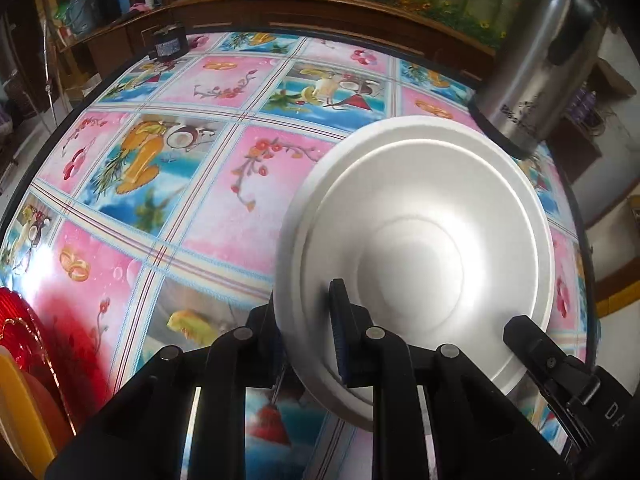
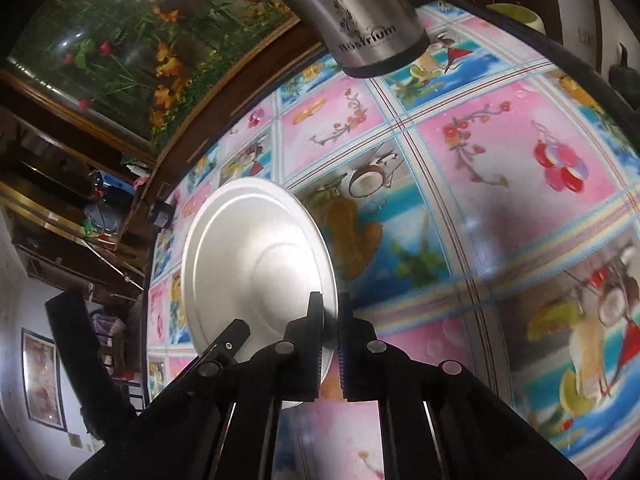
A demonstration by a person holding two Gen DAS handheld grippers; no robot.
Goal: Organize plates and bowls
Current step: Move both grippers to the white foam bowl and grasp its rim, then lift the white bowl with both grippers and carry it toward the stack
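My left tool (image 1: 308, 336) is closed on the left rim of the white plate (image 1: 420, 248). The plate is tilted above the worktop (image 1: 208, 200), near the steel flask (image 1: 536, 76). My right tool (image 2: 330, 344) pinches the plate's right rim.

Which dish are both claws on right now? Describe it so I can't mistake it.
Start from the fruit-patterned tablecloth, then the tall steel flask at its far side. Just in front of the flask sits the white dish, plain with a raised centre ring, pinched at its rim by the left claw and the right claw; the dishes at the table's near-left edge are red and yellow.
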